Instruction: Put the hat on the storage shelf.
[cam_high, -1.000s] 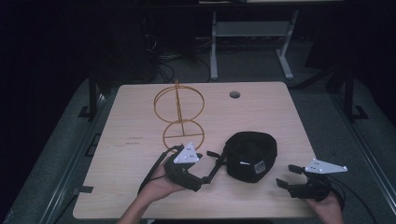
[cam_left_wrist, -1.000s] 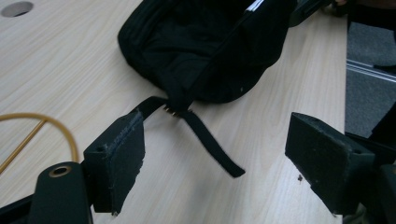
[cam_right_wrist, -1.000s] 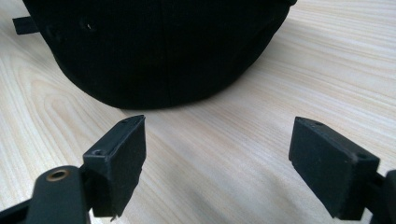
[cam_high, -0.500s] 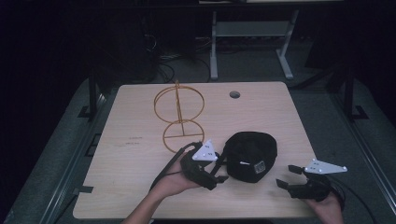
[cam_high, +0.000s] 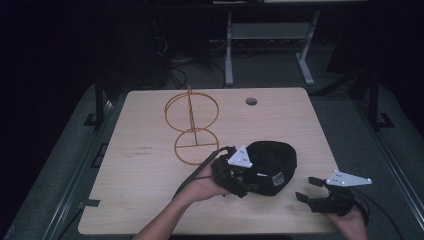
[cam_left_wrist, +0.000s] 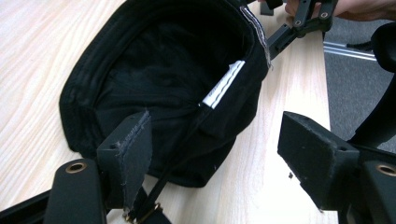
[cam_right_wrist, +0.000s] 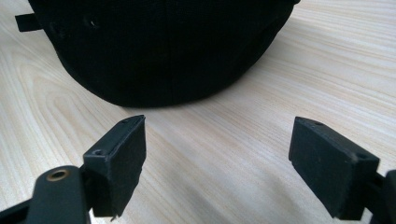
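Since the earlier frame the left gripper (cam_high: 248, 181) has been sliding toward the bench's right edge and is now reaching the black cap (cam_high: 272, 165), its fingers (cam_left_wrist: 128, 144) narrowing a little but standing open, one inside the upturned rim and not pinching it. The cap is lying near the front edge, right of centre, showing a white sewn-in label (cam_left_wrist: 223, 85) with unreadable print. The right gripper (cam_high: 305, 189) is resting near the front right corner, fingers (cam_right_wrist: 122, 154) spread open on nothing.

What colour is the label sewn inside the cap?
White, against the black cap; the label shows best in the left gripper view.
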